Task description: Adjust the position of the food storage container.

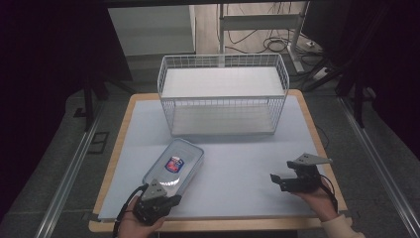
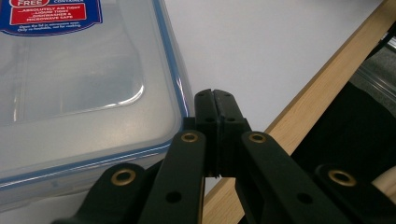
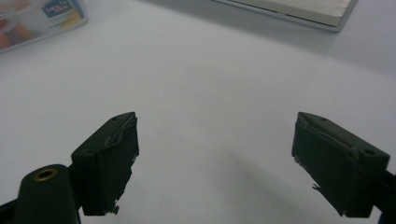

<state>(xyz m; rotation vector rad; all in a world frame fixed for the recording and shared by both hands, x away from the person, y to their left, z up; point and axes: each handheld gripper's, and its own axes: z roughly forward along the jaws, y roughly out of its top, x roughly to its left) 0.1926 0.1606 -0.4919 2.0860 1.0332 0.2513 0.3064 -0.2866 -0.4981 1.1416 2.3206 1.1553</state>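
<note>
While the left gripper (image 2: 215, 100) sits closed beside the container (image 1: 174, 166) at its 5 o'clock corner, the right gripper (image 3: 215, 158), jaws spread, idles; likely next: grasping it.

Left tongs (image 1: 174, 200) jaws pressed together, right tongs (image 1: 274, 181) jaws spread wide, both held low

bright table; dark surroundings; soft close-up blur

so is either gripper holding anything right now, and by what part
Nothing is held. The left gripper is shut on nothing, its jaws pressed together beside the corner of the plastic container. The right gripper is open over bare table.
</note>
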